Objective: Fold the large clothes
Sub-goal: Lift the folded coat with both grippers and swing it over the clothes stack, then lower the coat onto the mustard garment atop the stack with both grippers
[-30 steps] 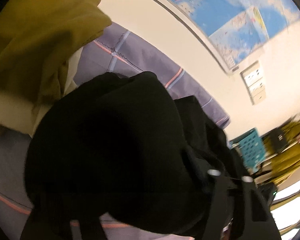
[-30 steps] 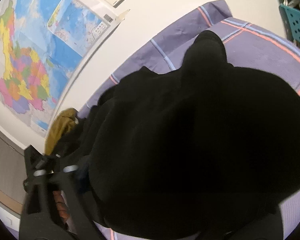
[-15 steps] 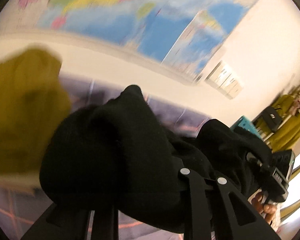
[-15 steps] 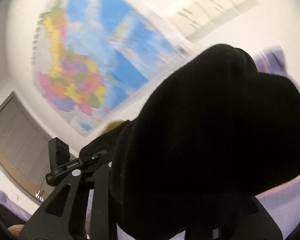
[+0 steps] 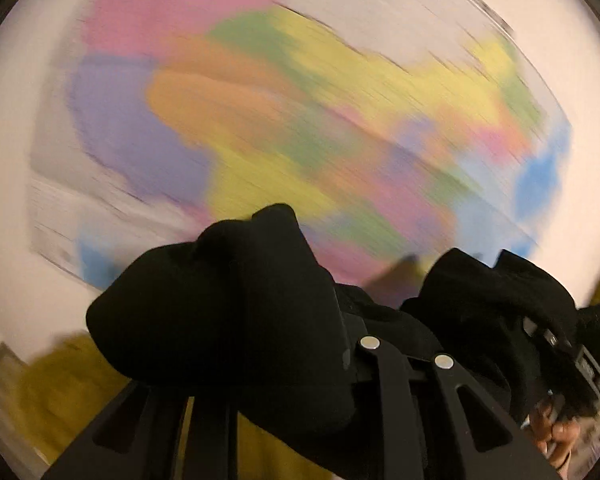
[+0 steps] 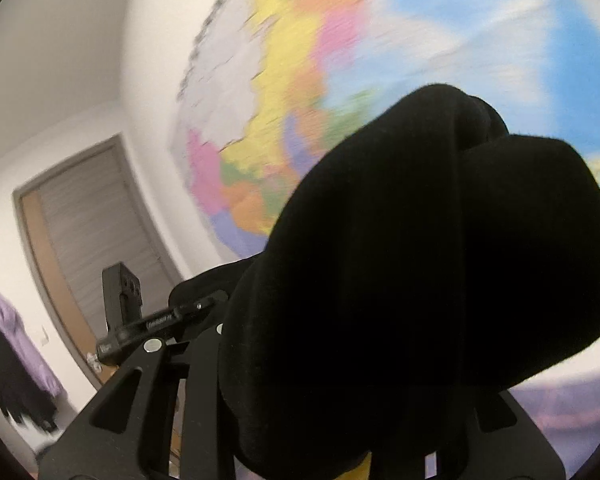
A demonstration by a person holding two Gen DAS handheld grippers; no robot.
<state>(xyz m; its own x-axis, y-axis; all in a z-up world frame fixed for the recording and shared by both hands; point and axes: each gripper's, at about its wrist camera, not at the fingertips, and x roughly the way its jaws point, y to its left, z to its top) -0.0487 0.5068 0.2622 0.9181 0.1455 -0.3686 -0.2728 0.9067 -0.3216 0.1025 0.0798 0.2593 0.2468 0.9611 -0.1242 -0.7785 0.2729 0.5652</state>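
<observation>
A large black garment [image 5: 236, 320] is bunched up in front of the left wrist camera, and my left gripper [image 5: 284, 364] is shut on a thick fold of it. The cloth stretches right to the other gripper [image 5: 560, 344], held by a person's hand [image 5: 556, 440]. In the right wrist view the same black garment [image 6: 420, 260] fills the middle and right, with my right gripper [image 6: 320, 384] shut on it. Its right finger is mostly hidden by cloth. The left gripper [image 6: 120, 308] shows at the left. Both grippers are lifted and face the wall.
A big coloured wall map [image 5: 300, 120] fills the background, blurred by motion. A yellow-olive garment [image 5: 60, 392] lies low at the left. A wooden door [image 6: 80, 248] and hanging purple and black clothes [image 6: 16, 360] are at the left, purple bedding [image 6: 560, 408] at the lower right.
Both grippers have risen quickly from the bed with the black garment pinched in them. The views swung up from the purple bedding to the wall map.
</observation>
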